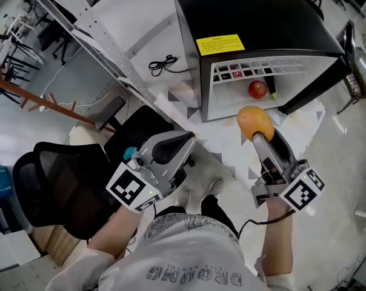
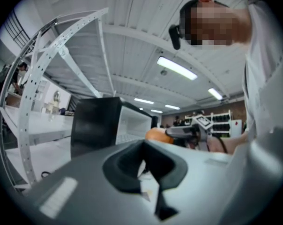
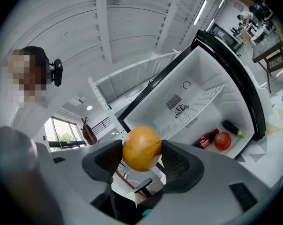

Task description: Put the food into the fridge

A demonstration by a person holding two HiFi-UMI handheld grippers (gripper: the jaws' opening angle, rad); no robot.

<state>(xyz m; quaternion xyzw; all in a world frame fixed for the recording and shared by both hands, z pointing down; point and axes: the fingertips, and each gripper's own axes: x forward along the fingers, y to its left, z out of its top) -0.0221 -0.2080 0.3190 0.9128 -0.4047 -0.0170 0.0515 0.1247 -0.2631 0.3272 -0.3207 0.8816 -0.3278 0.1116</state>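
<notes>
The right gripper point(image 3: 141, 159) is clamped on an orange point(image 3: 141, 148), one pad on each side of the fruit, and holds it in the air just short of the open fridge point(image 1: 256, 17). The left gripper point(image 2: 142, 168) has its jaws pressed together with nothing between them and hangs near the person's body. Inside the fridge, below the wire shelf point(image 3: 203, 97), lie an apple point(image 3: 222, 141), a red bottle point(image 3: 206, 138) and what looks like an eggplant point(image 3: 232, 127).

To do this step well, I would carry the orange in low under the shelf and set it on a bare stretch of the fridge floor beside the apple. Only then should the jaws part (a round fruit let go early is likely to roll out).

The head view shows only the front strip of the compartment; the rest lies under the black top. The bottle's label is too small to read.
</notes>
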